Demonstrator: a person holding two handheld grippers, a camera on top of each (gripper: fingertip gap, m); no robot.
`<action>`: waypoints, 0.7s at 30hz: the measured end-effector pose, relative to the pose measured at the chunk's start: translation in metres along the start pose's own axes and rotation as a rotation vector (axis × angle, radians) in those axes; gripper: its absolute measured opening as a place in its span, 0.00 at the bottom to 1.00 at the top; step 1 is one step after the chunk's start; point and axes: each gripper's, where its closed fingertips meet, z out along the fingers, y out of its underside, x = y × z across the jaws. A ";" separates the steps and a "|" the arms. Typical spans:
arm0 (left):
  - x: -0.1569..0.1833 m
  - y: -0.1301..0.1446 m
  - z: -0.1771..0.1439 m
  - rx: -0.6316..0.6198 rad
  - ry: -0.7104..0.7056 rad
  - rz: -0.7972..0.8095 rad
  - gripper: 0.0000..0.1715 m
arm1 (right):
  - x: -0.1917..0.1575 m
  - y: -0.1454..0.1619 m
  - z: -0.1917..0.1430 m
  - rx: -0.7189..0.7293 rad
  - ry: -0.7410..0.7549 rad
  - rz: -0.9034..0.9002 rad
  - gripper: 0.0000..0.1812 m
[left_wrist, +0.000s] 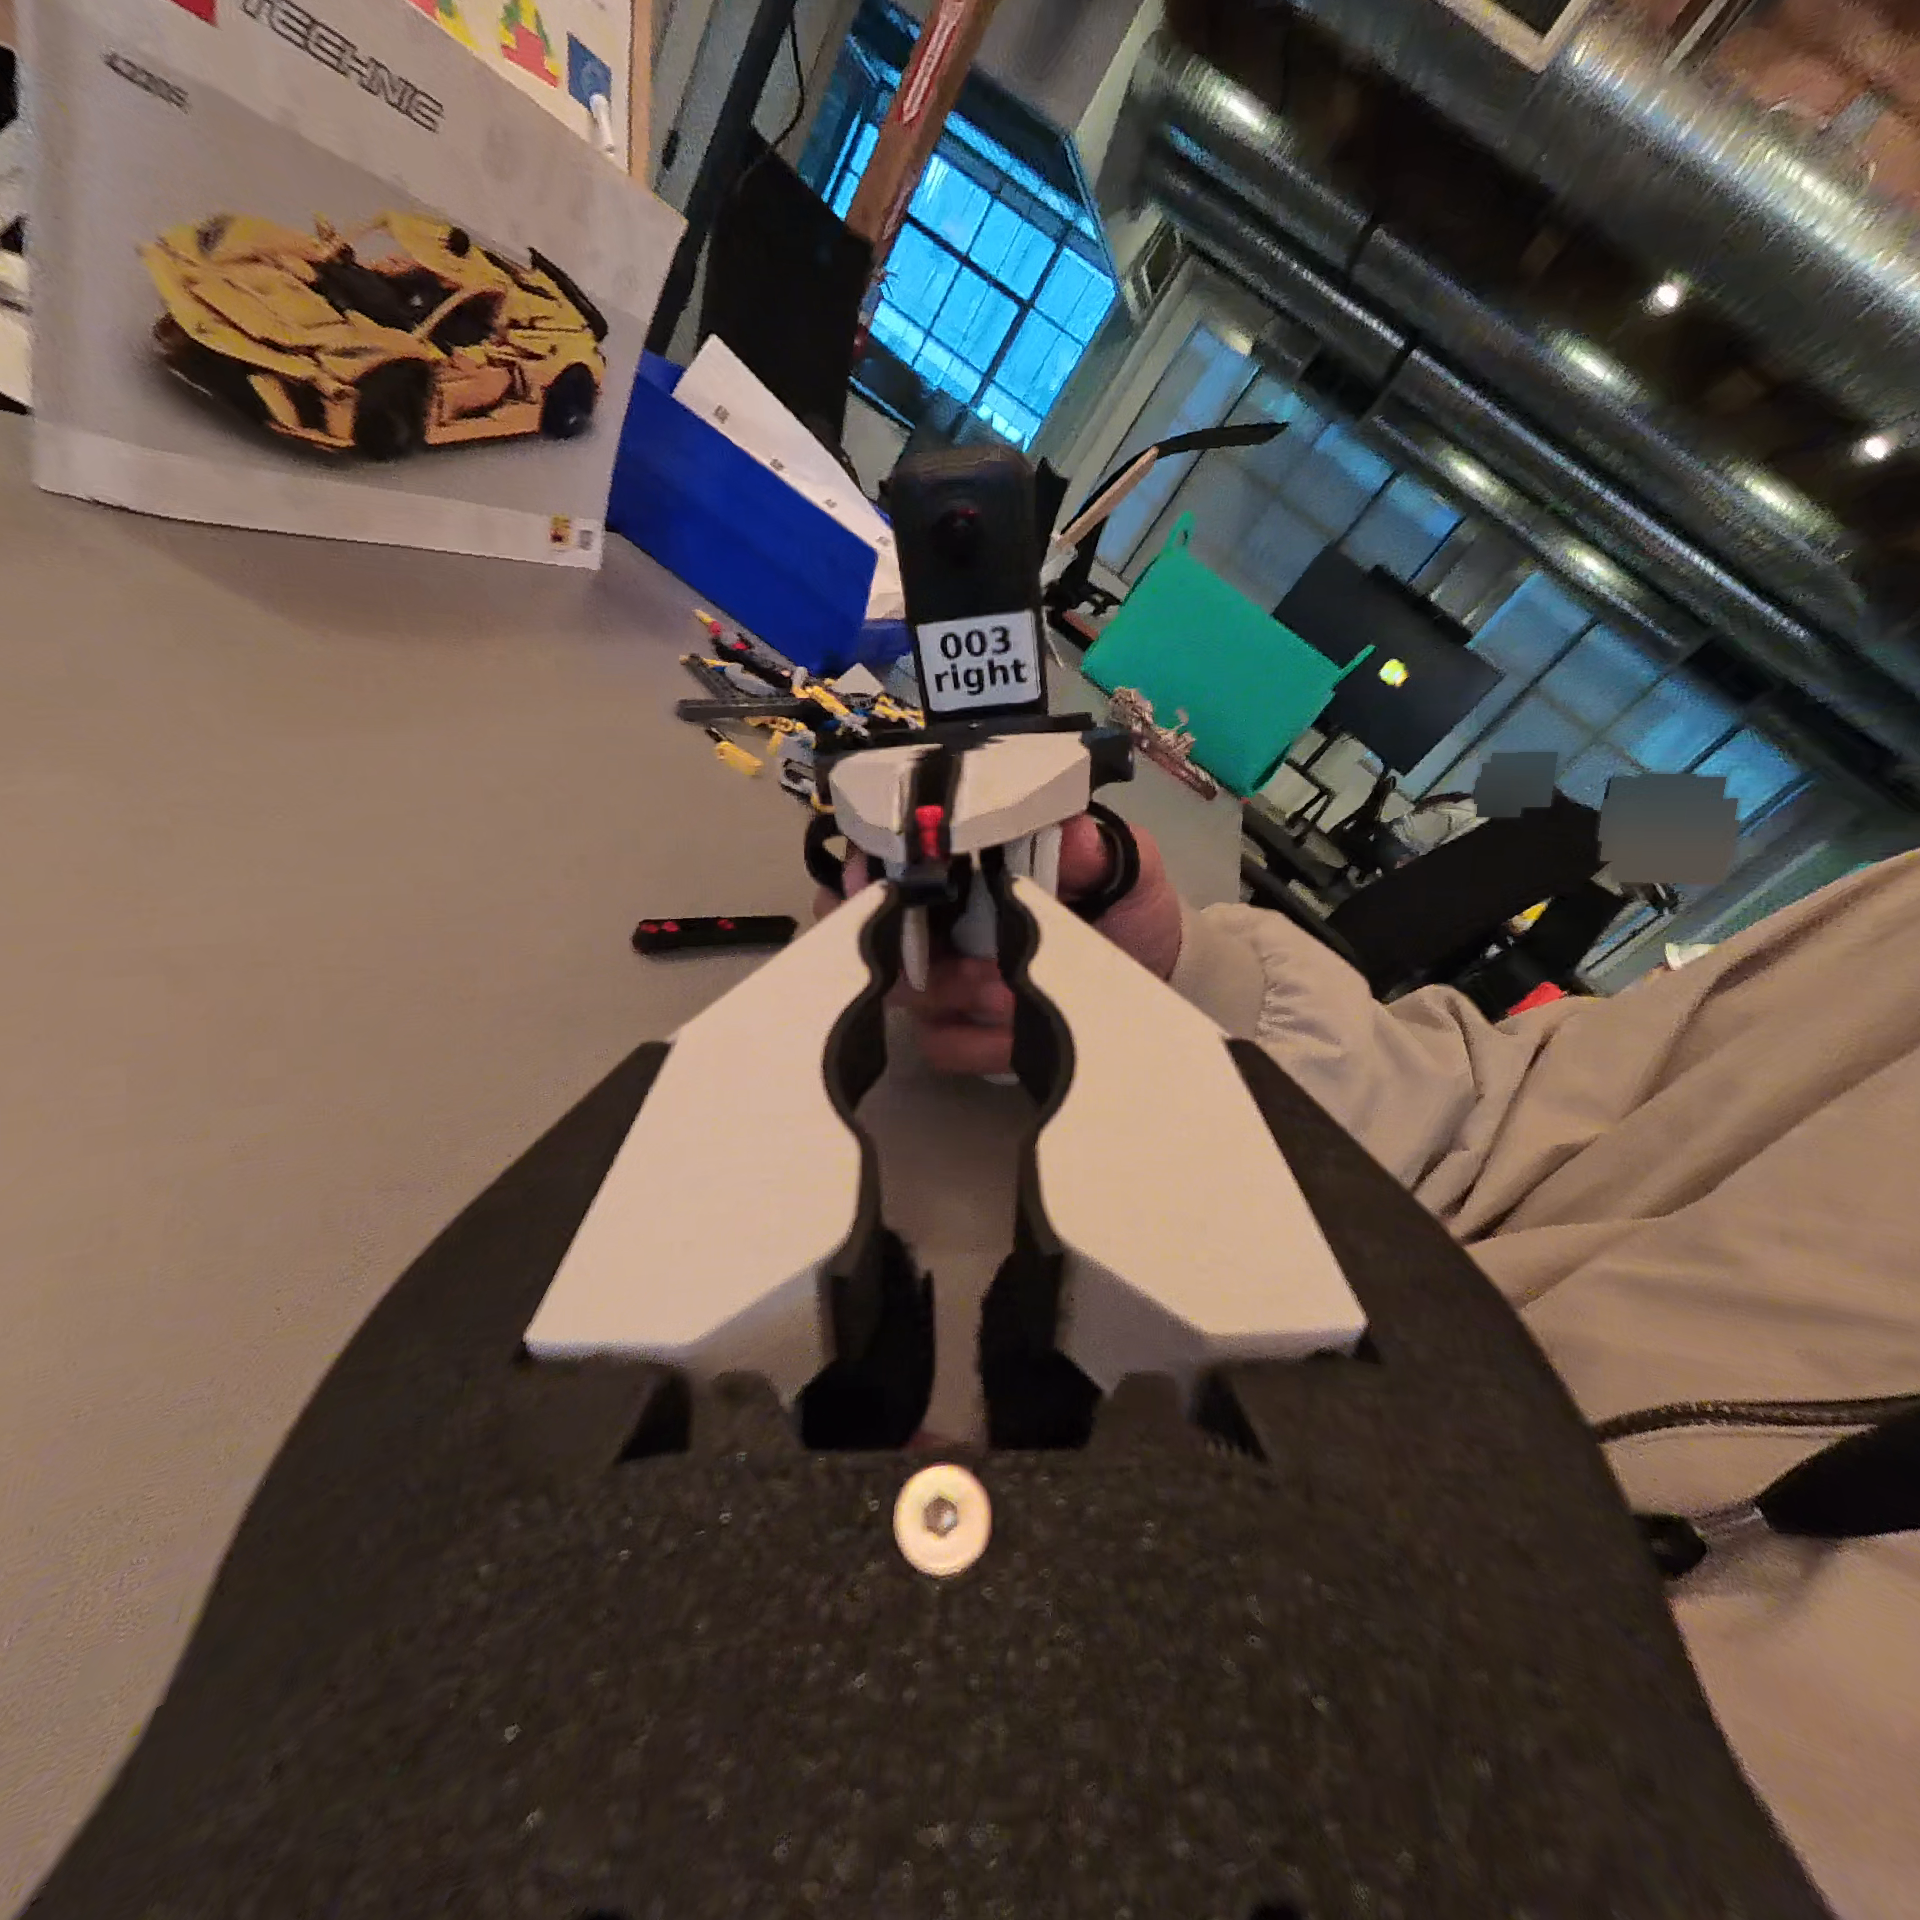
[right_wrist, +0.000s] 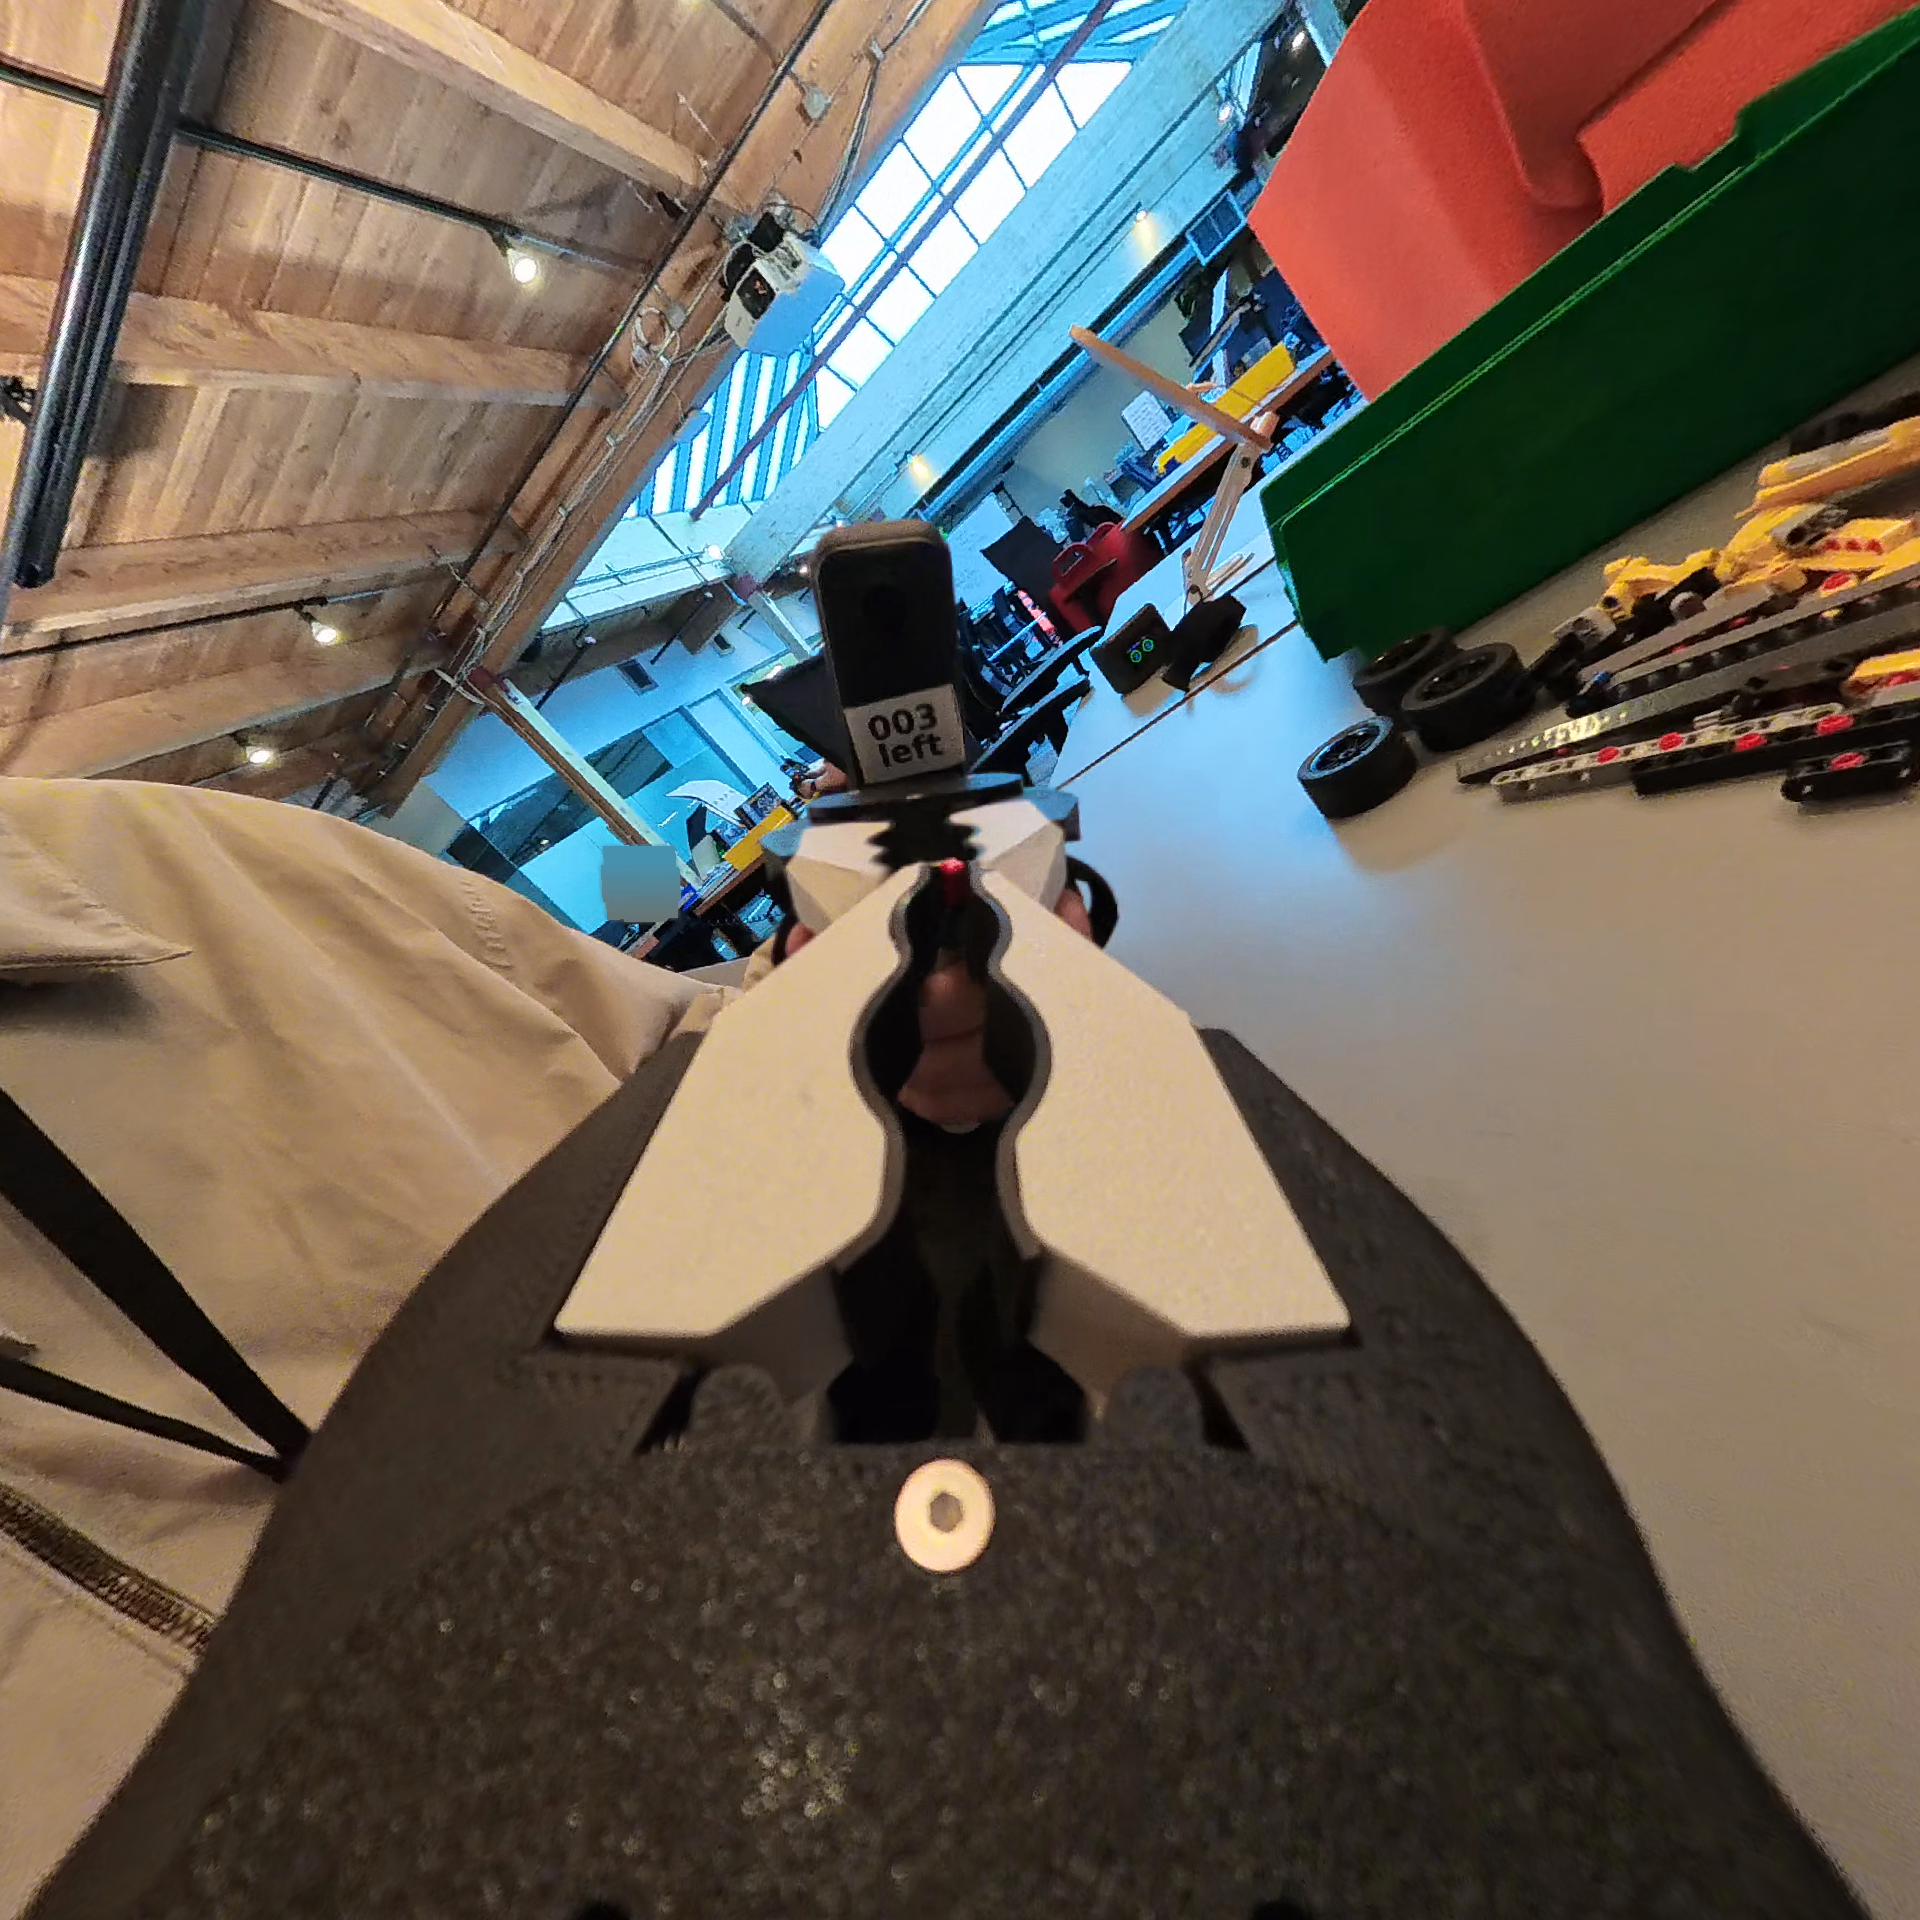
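The two grippers point at each other, tip to tip, above a grey table (left_wrist: 312, 935). My right gripper (right_wrist: 948, 878) is shut on a small black building-toy part with a red pin (right_wrist: 951, 876). In the left wrist view that gripper (left_wrist: 938, 800) faces me with the part (left_wrist: 928, 831) between its white fingers. My left gripper (left_wrist: 943, 888) has its jaws a little apart, and its tips reach the part's lower end. Whether they press on it is unclear. The left gripper also shows in the right wrist view (right_wrist: 930, 831). A hand holds each handle.
A booklet with a yellow car picture (left_wrist: 343, 312) and a blue bin (left_wrist: 727, 520) stand at the back. A green bin (right_wrist: 1558, 478), an orange bin (right_wrist: 1507, 156), black wheels (right_wrist: 1444, 681) and loose beams (right_wrist: 1714, 727) lie on the table. A black beam with red pins (left_wrist: 712, 932) lies nearby. A beige sleeve (left_wrist: 1558, 1091) is on the right. Both grippers' tips are close together, under 4 cm apart.
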 end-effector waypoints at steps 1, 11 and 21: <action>-0.001 -0.003 0.000 0.025 -0.002 -0.008 0.06 | -0.001 0.000 0.001 0.001 -0.007 0.008 0.01; -0.007 -0.012 0.006 0.201 0.005 -0.120 0.04 | 0.003 -0.011 -0.002 0.090 -0.027 0.126 0.01; -0.021 -0.011 0.009 0.211 -0.083 -0.070 0.04 | 0.020 -0.018 -0.005 0.178 0.044 0.221 0.00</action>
